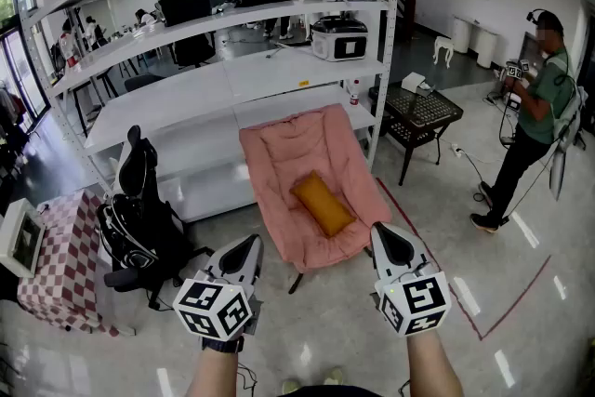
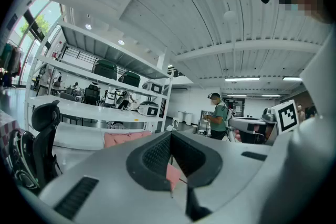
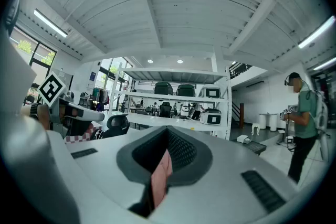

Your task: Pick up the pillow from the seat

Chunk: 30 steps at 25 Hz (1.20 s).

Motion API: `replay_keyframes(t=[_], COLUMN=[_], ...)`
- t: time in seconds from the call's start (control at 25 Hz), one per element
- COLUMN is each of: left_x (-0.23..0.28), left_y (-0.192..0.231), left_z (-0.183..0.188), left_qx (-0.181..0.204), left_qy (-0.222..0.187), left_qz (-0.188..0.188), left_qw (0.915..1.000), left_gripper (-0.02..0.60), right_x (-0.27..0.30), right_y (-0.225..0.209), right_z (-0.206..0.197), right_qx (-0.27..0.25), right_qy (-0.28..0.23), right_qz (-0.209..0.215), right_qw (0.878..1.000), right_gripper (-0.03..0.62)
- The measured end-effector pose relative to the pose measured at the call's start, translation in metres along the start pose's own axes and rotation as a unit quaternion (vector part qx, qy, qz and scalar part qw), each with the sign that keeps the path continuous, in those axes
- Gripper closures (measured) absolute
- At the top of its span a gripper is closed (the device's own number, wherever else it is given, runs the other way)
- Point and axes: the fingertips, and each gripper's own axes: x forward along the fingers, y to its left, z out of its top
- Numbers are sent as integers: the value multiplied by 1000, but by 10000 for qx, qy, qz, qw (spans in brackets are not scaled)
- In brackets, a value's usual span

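Orange pillow [image 1: 323, 204] centre frame, lying on pink seat [image 1: 279, 153]. Left gripper [image 1: 249, 244], right gripper [image 1: 384, 234] lower frame, short of pillow, jaws closed, empty. Risk: unopened jaws shove pillow aside; deep pinch snags seat fabric.

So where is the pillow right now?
In the head view the orange pillow lies near the middle, on the seat of the pink chair, just in front of the white shelving.

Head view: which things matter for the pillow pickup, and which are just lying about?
Job: pillow; pink seat; left gripper and right gripper, both shut and empty.

Lying about: shelves; office chair; checkered table; side table; person.
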Motion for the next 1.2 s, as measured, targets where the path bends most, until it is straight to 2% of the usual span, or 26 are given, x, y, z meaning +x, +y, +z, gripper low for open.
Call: replay_keyframes(t=[0.36,0.88,1.2], left_x=[9,28,62], left_y=[-11,-27,-61], left_z=[1,-7,-18], left_qx=[21,23,39], left_qy=[53,84,140], left_qz=[-41,-41,-106], left_qw=[10000,10000,9998], left_gripper=[578,578,578], right_x=[-2,-17,-26], right_y=[-7,-35,-62], right_z=[0,-6,-26], right_qx=[-17,382,251], right_qy=[31,-199,-124], right_qz=[21,72,160], right_qw=[10000,9990,9995], right_gripper=[591,591,591])
